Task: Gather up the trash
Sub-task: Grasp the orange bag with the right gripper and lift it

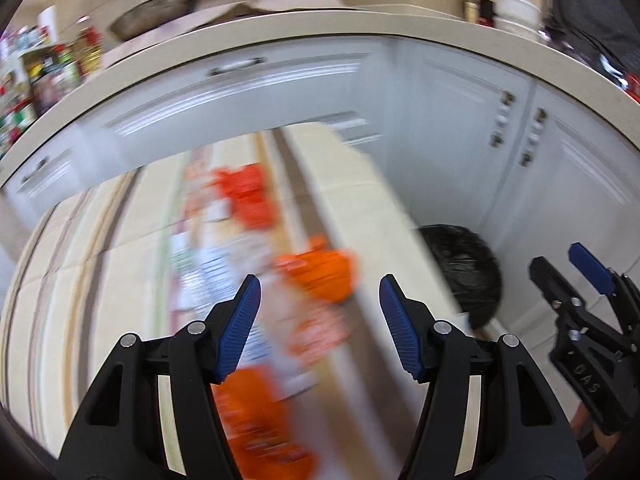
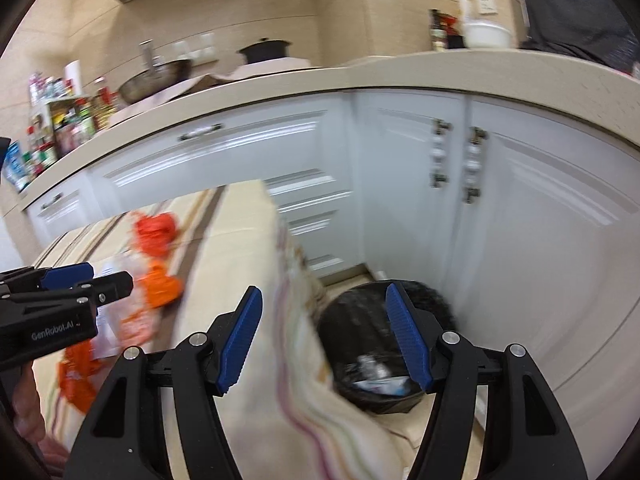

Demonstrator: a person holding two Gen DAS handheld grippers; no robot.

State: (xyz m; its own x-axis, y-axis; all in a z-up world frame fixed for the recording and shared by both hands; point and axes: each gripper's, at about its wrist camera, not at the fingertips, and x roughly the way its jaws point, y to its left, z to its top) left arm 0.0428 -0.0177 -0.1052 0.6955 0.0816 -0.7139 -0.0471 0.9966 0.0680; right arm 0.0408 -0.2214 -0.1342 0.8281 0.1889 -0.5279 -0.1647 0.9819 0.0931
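Blurred orange and white wrappers (image 1: pixel 320 276) lie scattered on a table under a cream striped cloth (image 1: pixel 80 260). My left gripper (image 1: pixel 320 292) hovers above them, open, with nothing between its blue pads. A black-lined trash bin (image 2: pixel 360 340) stands on the floor past the table's right edge, with crumpled scraps (image 2: pixel 376 376) inside. My right gripper (image 2: pixel 324 292) hangs open and empty over the table edge and the bin. The left gripper (image 2: pixel 108 274) shows at the left above the orange wrappers (image 2: pixel 160 284). In the left wrist view the right gripper (image 1: pixel 560 258) sits at the right, near the bin (image 1: pixel 468 272).
White cabinet doors (image 2: pixel 520 220) and drawers run behind the table and bin under a beige counter (image 1: pixel 280 36). A wok, a dark pot, bottles and a white bowl (image 2: pixel 486 34) stand on the counter. The cloth's edge (image 2: pixel 304 360) drapes down beside the bin.
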